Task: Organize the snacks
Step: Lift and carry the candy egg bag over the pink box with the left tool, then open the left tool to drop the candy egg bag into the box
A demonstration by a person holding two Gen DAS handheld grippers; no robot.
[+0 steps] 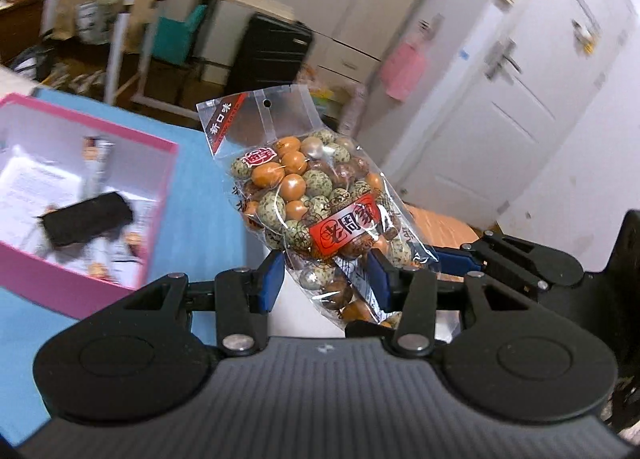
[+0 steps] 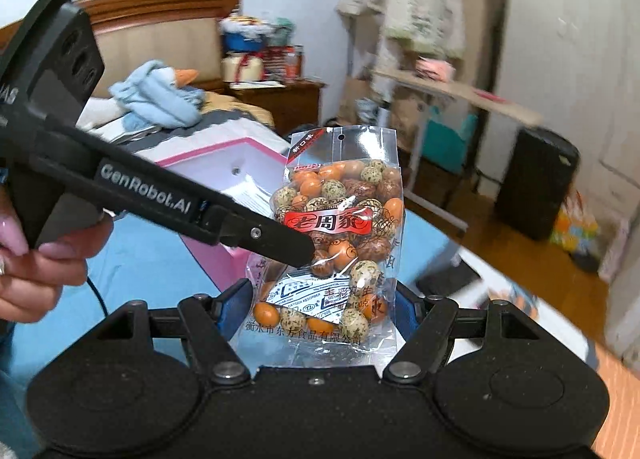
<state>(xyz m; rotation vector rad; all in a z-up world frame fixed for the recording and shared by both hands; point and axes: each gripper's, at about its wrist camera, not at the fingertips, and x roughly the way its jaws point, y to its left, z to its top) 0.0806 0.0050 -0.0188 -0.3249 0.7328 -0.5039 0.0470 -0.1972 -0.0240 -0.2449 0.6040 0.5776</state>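
A clear bag of coated peanuts [image 1: 320, 203] is held in the air between both grippers, upright and slightly tilted, above a blue-covered table [image 1: 208, 195]. In the left wrist view, the left gripper [image 1: 326, 279] is seen with its blue pads [image 1: 269, 283] against the lower part of the bag on both sides, so it is clamped on the bag. In the right wrist view, the right gripper [image 2: 320, 311] is seen with its pads at either edge of the bag's lower end [image 2: 332, 259]; contact looks likely, but whether it is truly pinching cannot be told. The left gripper's black finger [image 2: 276, 237] is seen crossing in from the left and lying against the bag's front, with the left hand [image 2: 44, 263] wrapped round its handle. A pink box [image 1: 80, 195] is noted on the table, just left of and below the bag, open at the top, with paper and dark packets inside. Background furniture is blurred.
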